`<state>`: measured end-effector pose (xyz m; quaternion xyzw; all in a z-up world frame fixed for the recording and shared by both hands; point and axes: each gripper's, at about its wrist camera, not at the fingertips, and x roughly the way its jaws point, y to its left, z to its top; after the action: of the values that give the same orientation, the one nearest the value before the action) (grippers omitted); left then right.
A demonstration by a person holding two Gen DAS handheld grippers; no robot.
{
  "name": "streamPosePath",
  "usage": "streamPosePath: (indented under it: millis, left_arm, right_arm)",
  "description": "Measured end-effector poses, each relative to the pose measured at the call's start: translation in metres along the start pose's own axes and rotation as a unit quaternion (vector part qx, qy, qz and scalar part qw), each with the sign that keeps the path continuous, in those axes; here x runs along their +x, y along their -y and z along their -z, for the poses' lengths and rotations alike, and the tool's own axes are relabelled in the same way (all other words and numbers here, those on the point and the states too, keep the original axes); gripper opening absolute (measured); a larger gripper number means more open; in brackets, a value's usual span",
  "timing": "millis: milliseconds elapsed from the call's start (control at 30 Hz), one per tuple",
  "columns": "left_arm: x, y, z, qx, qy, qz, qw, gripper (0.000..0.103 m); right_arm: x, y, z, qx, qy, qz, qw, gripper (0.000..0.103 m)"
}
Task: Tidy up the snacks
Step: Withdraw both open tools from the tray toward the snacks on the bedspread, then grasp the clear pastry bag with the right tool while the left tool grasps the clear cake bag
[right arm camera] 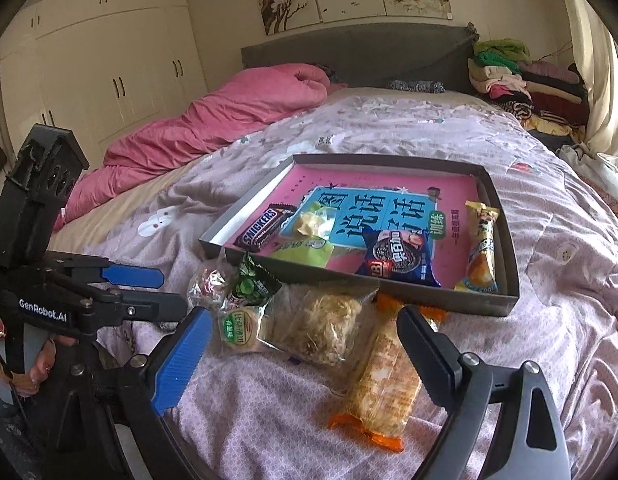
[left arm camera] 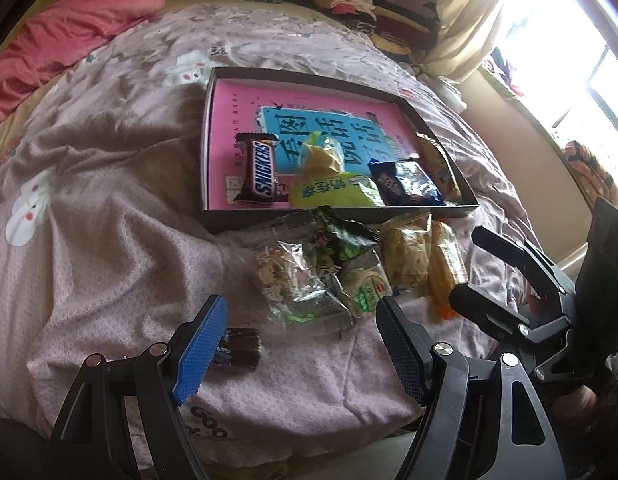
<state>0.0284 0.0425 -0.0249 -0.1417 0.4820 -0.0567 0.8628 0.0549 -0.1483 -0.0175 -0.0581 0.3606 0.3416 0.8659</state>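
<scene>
Both spread, nothing pinched: right hand-held gripper (right arm camera: 305,344) straddling the orange-wrapped snack (right arm camera: 383,380) near the bed's (right arm camera: 549,340) foot edge, left hand-held gripper (left arm camera: 299,344) idle. Slippery wrapper on soft bedding, likely to skid or crumple short of the tray (right arm camera: 461,298).

Pink-lined tray (right arm camera: 505,304), brown Snickers bar (left arm camera: 260,171) (white lettering), pink quilt (right arm camera: 213,136)

On the bed (right arm camera: 509,360) in front of me sits a tray (right arm camera: 505,240) holding a chocolate bar (right arm camera: 265,229) at its left and a cookie pack (right arm camera: 401,258) further right. Loose snack packets (right arm camera: 325,328) lie just before its near wall.
</scene>
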Motion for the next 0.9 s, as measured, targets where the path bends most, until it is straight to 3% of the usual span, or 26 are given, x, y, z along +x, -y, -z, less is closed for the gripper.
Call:
streamPosePath:
  millis: [267, 733, 900]
  left_arm:
    - [0.008, -0.014, -0.007, -0.017, -0.002, -0.008, 0.9998, 0.078]
    - [0.020, -0.012, -0.012, -0.012, -0.006, -0.006, 0.9999, 0.078]
    - [0.025, -0.009, -0.014, -0.008, -0.008, -0.006, 0.9999, 0.071]
  right_arm:
    - [0.011, 0.001, 0.002, 0.003, -0.016, 0.001, 1.000, 0.093]
    - [0.034, 0.008, 0.003, 0.015, -0.043, 0.017, 0.999, 0.069]
    - [0.040, 0.014, 0.000, 0.023, -0.044, 0.020, 0.999, 0.058]
